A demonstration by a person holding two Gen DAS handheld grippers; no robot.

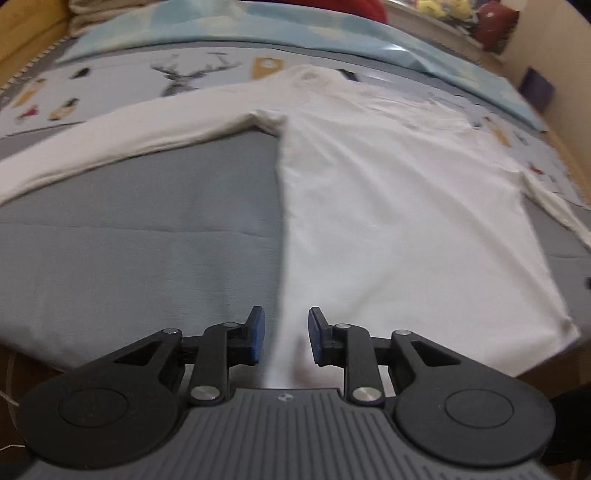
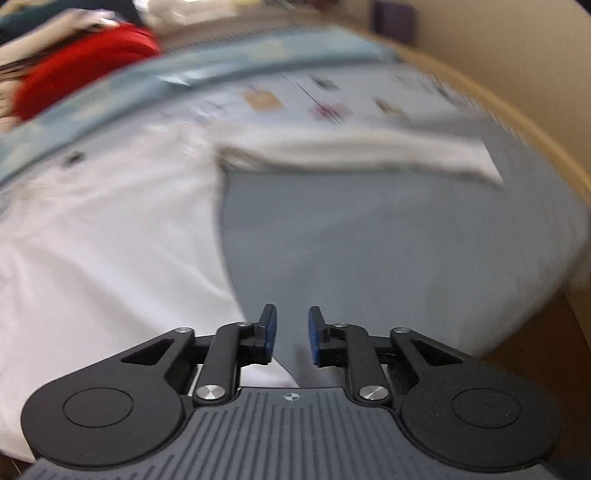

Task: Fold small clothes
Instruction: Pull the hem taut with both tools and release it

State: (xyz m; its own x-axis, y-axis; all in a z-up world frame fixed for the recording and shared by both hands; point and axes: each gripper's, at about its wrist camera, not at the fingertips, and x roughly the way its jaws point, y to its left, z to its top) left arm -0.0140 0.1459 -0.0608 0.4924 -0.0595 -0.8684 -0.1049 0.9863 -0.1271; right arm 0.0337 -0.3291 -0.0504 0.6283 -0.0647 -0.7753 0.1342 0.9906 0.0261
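Observation:
A white long-sleeved shirt (image 1: 388, 203) lies spread flat on a grey bed cover (image 1: 129, 240), its left sleeve (image 1: 129, 136) stretched out to the side. My left gripper (image 1: 286, 334) hovers over the shirt's lower left hem corner, open, and the shirt's side edge runs through the gap without touching the blue pads. In the right wrist view the shirt (image 2: 110, 240) fills the left side and its other sleeve (image 2: 351, 151) reaches right. My right gripper (image 2: 292, 334) is open above the cover, just past the lower right hem corner, holding nothing.
A printed blanket with a deer (image 1: 184, 77) and a light-blue sheet (image 1: 295, 33) lie beyond the shirt. A wooden bed frame (image 2: 535, 140) curves along the right. A red cloth item (image 2: 85, 59) and a purple box (image 1: 535, 88) sit at the far side.

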